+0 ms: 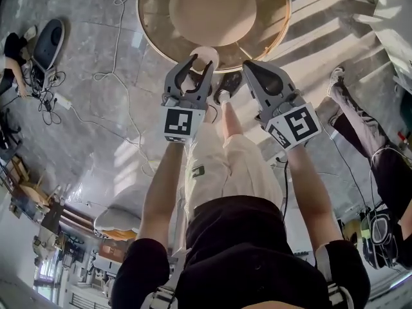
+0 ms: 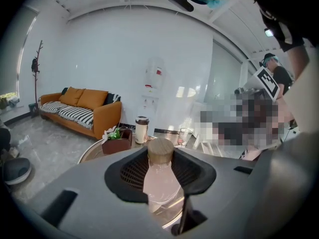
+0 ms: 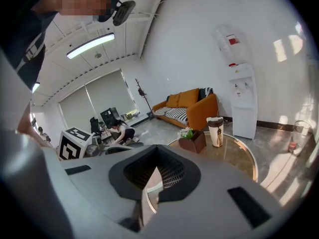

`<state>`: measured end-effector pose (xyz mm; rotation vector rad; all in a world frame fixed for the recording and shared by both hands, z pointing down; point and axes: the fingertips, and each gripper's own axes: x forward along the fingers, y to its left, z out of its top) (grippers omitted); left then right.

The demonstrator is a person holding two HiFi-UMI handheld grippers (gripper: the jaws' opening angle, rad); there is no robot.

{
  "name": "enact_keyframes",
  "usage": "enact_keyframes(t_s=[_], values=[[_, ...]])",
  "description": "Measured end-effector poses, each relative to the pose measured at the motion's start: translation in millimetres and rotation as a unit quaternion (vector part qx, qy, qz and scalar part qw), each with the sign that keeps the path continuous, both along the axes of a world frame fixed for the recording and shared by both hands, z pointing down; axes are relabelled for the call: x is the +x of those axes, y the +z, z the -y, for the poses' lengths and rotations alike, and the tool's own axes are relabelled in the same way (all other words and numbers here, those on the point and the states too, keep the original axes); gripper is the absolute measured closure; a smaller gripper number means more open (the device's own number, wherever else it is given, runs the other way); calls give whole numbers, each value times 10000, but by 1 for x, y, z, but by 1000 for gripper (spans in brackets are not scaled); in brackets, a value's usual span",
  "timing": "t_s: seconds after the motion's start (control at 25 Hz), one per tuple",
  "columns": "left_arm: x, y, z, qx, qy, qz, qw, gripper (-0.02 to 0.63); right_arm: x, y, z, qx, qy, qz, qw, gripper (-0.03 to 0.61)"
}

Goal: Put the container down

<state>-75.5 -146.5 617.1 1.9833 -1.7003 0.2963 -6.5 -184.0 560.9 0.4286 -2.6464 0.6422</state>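
Your left gripper [image 1: 199, 66] clamps the clear wooden-lidded container [image 2: 160, 180] over the round glass table's [image 1: 149, 28] near edge. Right gripper [image 1: 251, 66] is closed and empty. Lower it upright, inside the rim, then release.

Two hand-held grippers [image 1: 201, 62] [image 1: 248, 64] (left and right), one container [image 2: 160, 178], one round table [image 1: 149, 28], one orange sofa [image 2: 82, 108]

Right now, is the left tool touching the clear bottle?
Touching. The left gripper view shows the jaws of the left tool pressed against both sides of the clear bottle, below its wooden cap.
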Motion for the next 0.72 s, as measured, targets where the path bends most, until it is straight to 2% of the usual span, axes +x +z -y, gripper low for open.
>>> enact_keyframes(t_s=[0.52, 0.72], values=[[-29, 103, 39, -209, 288, 251, 9991, 471, -9, 74, 25, -239, 460, -240, 9984, 578], [-30, 128, 52, -286, 491, 363, 9977, 471, -9, 84, 32, -265, 546, -376, 9975, 578]])
